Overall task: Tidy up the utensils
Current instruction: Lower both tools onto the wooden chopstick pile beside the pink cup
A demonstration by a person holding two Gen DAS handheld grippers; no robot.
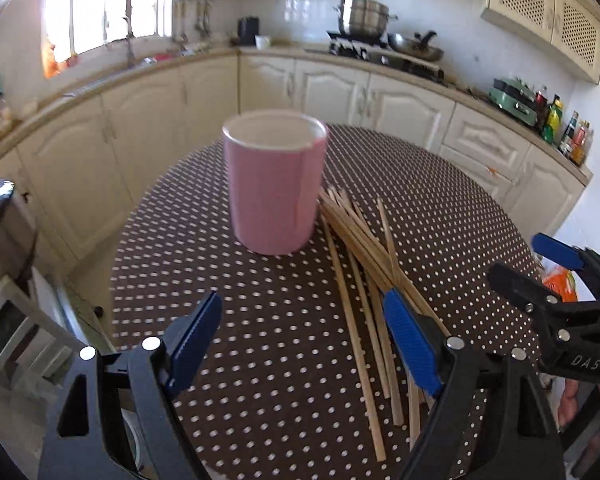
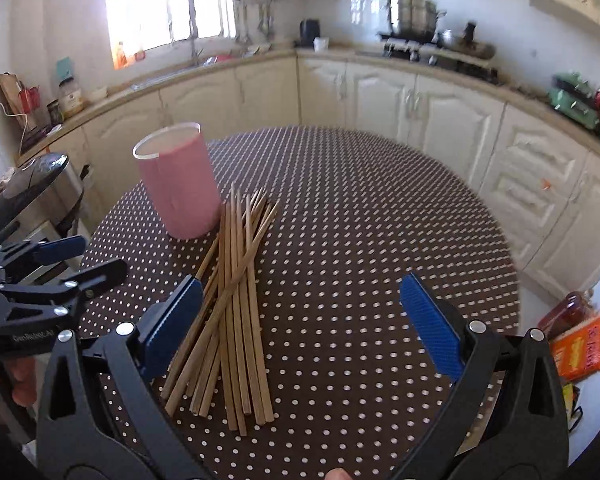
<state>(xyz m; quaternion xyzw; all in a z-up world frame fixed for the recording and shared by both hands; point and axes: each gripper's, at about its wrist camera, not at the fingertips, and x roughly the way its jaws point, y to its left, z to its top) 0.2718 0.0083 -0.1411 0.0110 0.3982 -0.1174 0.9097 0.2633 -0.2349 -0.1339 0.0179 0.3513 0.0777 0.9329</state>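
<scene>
While both tools hover w/ nothing in them, the pile of bare wooden chopsticks (image 2: 236,300) lies flat on the brown white-dotted round surface (image 2: 360,240), loosely fanned, not yet sorted. Left tool (image 1: 304,340): blue pads wide apart, empty. Right tool (image 2: 300,324): pads also spread wide, empty.

From the right wrist view, the pile sits at approx. 11 o'clock of the tool's gap, its near ends under the left pad; long axis runs roughly 6-to-12, along the fingers, far tips just beside the pink cylindrical holder (image 2: 178,184) standing upright at 10 o'clock. In the left view the sticks lie at 1 o'clock, under its right pad.

Judgement: right tool looks nearer, but probably needs a shift toward 9 o'clock to straddle the bundle across its axis.
</scene>
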